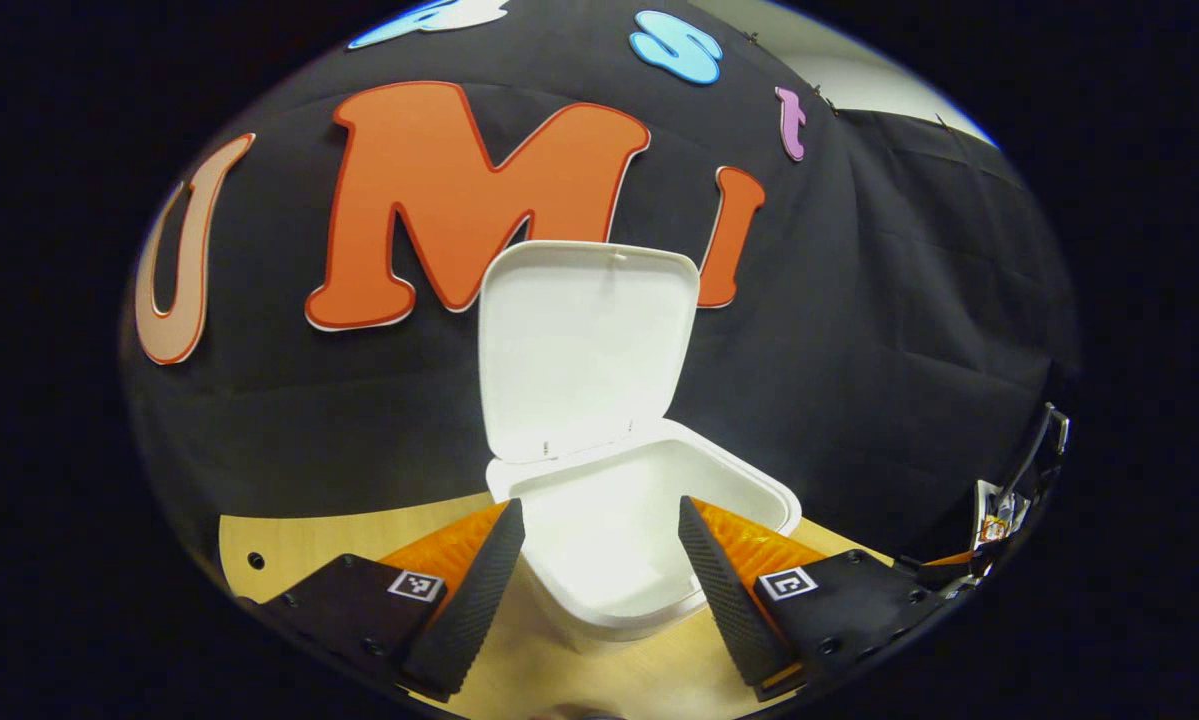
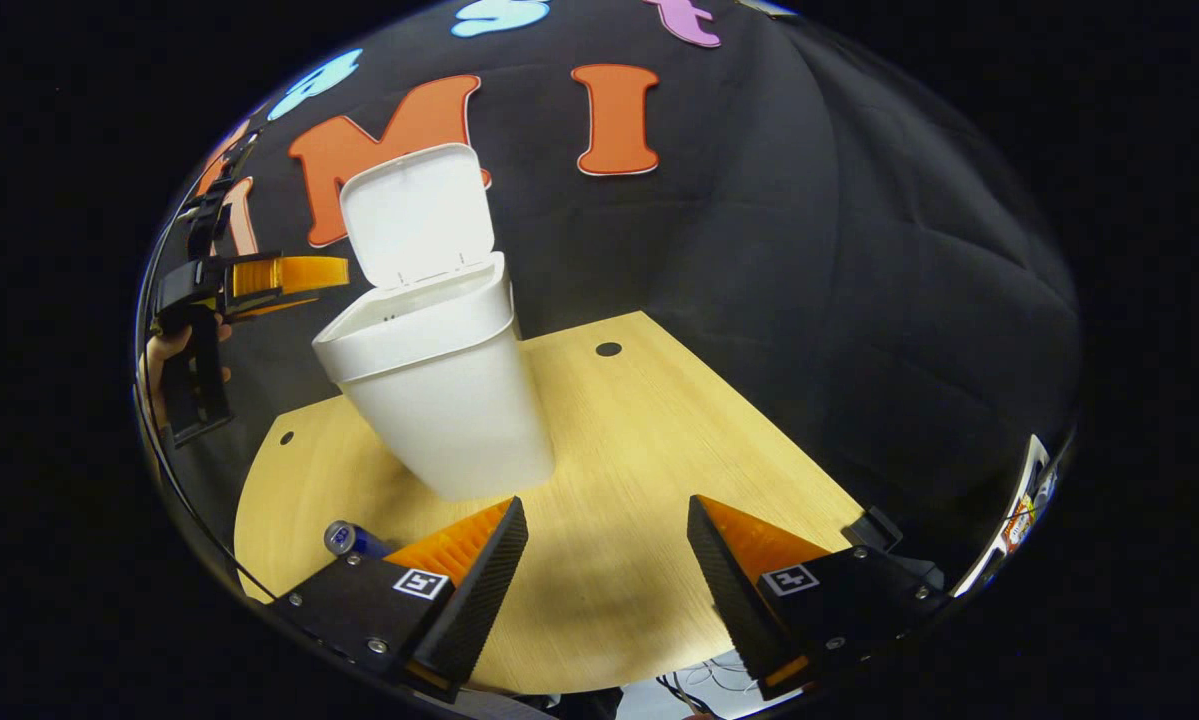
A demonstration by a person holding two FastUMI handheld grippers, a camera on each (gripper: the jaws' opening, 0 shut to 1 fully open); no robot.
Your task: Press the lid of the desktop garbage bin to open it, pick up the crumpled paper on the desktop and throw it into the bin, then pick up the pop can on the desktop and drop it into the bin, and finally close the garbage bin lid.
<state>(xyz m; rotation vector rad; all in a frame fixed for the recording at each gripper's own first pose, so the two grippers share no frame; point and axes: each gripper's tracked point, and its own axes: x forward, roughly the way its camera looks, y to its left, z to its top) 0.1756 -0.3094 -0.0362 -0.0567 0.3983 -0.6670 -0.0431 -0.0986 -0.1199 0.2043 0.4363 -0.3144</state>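
Left gripper view shows the left claw (image 1: 599, 560) with fingers apart and empty, poised just above the bin (image 1: 649, 510) whose lid (image 1: 584, 345) stands upright — ready for drops — while the right claw (image 2: 607, 565) hovers spread beside the pop can (image 2: 351, 539).

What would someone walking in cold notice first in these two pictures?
The white bin catches the eye first, standing toward the back of the wooden table with its lid flipped upright. In the left gripper view, the left gripper hangs open just above the bin's mouth. In the right gripper view, a pop can lies on its side near the table's front edge, beside the open right gripper.
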